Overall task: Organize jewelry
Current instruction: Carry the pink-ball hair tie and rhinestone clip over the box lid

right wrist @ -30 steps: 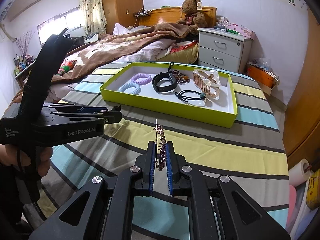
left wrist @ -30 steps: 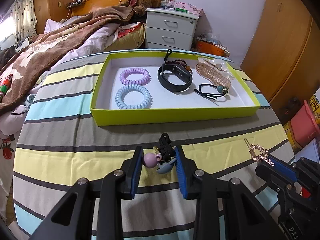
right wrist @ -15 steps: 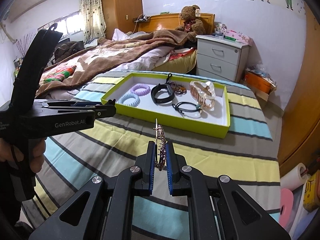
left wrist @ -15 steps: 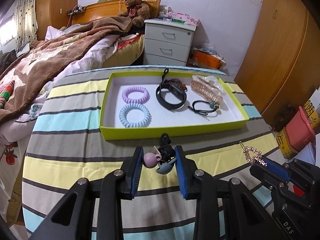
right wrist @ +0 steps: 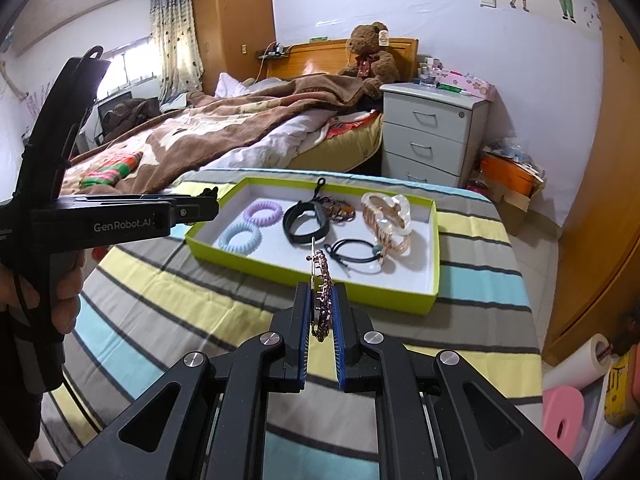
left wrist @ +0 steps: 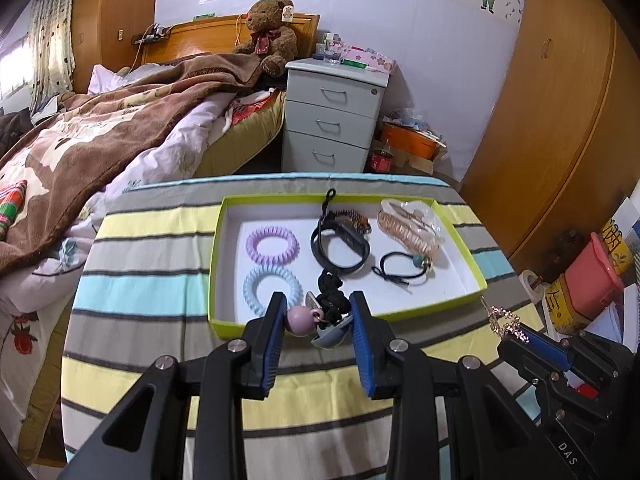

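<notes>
Left wrist view is showing us holding the left gripper [left wrist: 316, 320] clamped on a black hair tie [left wrist: 329, 307] with a pink bead, just short of the tray's [left wrist: 466, 298] near wall, so the tray is lying straight ahead. We are also keeping the right gripper [right wrist: 321, 312] pinched on a hairpin [right wrist: 320, 280], its long axis pointing forward at the tray [right wrist: 360, 289], a little farther back.

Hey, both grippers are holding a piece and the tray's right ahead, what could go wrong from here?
1. The left gripper pinches the black hair tie by its bulky charms with the cord hanging loose; it may slip out before reaching the green tray.
2. The sparkly hairpin stands upright in the right gripper, its thin tip forward; it might snag or tip on release.
3. The tray is crowded at its right end, so either piece could tangle with the black elastic.
</notes>
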`<state>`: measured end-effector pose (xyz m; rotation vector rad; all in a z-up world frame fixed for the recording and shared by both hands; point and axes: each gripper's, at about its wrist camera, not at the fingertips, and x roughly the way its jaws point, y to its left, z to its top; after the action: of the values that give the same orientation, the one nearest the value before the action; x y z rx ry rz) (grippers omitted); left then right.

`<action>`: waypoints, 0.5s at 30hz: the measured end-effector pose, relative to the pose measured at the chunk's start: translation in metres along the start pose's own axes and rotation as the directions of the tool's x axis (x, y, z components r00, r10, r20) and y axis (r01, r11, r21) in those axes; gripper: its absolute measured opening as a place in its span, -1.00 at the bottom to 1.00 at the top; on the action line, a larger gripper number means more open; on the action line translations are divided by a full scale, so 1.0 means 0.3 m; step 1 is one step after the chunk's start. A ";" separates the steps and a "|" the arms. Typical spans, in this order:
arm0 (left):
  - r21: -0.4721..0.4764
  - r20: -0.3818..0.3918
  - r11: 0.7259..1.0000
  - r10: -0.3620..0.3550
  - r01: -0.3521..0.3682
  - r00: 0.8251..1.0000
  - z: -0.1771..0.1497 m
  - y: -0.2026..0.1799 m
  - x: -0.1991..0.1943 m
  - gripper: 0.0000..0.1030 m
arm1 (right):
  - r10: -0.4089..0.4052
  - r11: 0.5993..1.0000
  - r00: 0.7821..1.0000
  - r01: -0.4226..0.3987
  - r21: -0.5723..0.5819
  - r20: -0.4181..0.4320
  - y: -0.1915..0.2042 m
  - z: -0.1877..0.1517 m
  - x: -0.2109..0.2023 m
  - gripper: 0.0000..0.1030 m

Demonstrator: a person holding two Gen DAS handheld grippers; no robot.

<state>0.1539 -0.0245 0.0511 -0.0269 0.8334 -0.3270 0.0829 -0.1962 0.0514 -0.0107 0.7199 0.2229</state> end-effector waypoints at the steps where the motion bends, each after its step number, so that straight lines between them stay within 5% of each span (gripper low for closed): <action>1: 0.000 0.001 1.000 0.000 0.000 1.000 0.009 0.000 0.003 -0.36 | -0.002 1.000 1.000 0.002 0.003 0.000 -0.006 0.007 0.004 -0.80; 15: -0.001 -0.027 0.999 -0.038 0.038 0.999 0.101 -0.016 0.109 -0.36 | 0.002 1.000 0.998 -0.002 0.008 -0.056 -0.107 0.108 0.157 -0.80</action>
<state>0.1953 -0.0419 0.0487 -0.0395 0.8603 -0.3638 0.1448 -0.2153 0.0428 -0.0086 0.7765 0.2225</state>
